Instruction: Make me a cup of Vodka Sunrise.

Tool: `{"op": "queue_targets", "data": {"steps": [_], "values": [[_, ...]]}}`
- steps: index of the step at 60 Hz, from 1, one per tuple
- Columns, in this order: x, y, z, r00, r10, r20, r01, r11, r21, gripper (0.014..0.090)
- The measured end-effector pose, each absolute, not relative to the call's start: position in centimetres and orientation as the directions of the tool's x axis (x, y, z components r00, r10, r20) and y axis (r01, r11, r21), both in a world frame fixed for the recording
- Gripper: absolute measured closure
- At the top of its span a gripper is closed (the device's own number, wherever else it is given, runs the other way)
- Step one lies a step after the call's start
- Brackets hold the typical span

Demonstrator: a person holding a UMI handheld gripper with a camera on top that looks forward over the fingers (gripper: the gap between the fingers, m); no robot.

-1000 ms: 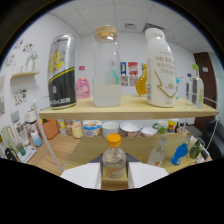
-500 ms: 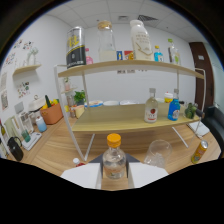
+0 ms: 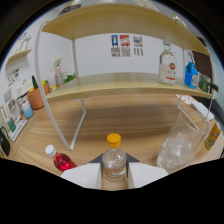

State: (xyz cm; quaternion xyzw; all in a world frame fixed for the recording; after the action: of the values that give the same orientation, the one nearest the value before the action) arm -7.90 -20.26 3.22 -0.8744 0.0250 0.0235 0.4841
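My gripper (image 3: 115, 172) is shut on a small clear bottle (image 3: 114, 159) with an orange cap, held upright between the two pale fingers (image 3: 82, 175). Just ahead and to the right, a clear glass (image 3: 178, 142) with ice cubes in it stands on the wooden table. To the left of the fingers sits a small bottle of red liquid (image 3: 59, 160) with a white cap. Beyond, on the lower shelf of a wooden rack (image 3: 120, 84), stands a clear labelled spirit bottle (image 3: 168, 65).
The rack's white leg (image 3: 79, 122) comes down to the table just ahead on the left. A blue bottle (image 3: 190, 74) and other bottles sit at the shelf's right end. A potted plant (image 3: 36, 96) and small items are on the left. A yellow-labelled bottle (image 3: 214, 136) stands far right.
The gripper with the orange-capped bottle has dropped lower and closer to the table. The rack's top shelf now looms overhead, and the ice glass and red bottle have come near.
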Motion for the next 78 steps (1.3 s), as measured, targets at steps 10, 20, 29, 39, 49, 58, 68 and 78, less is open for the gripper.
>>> {"op": "queue_targets", "data": {"steps": [10, 20, 29, 39, 49, 58, 68, 78], "values": [[-8.4, -20.0, 2.2, 0.998, -0.021, -0.053, -0.055, -0.546, -0.836, 0.0697], [-8.6, -20.4, 2.1, 1.0, -0.012, -0.023, -0.026, -0.544, -0.839, 0.0687], [-8.5, -21.0, 1.9, 1.0, -0.002, -0.021, -0.019, -0.543, -0.839, 0.0676], [-8.3, -21.8, 3.5, 1.0, 0.008, -0.014, -0.007, -0.545, -0.838, 0.0363], [-8.5, -23.9, 9.3, 0.999, 0.041, -0.013, 0.008, -0.474, -0.88, 0.0195], [-7.4, -27.2, 14.8, 0.998, 0.054, 0.009, 0.03, -0.404, -0.914, 0.0186], [-3.9, -31.5, 17.5, 1.0, 0.008, 0.012, 0.014, -0.373, -0.928, 0.0186], [1.0, -35.1, 16.6, 0.998, -0.06, 0.004, -0.021, -0.41, -0.912, 0.0185]]}}
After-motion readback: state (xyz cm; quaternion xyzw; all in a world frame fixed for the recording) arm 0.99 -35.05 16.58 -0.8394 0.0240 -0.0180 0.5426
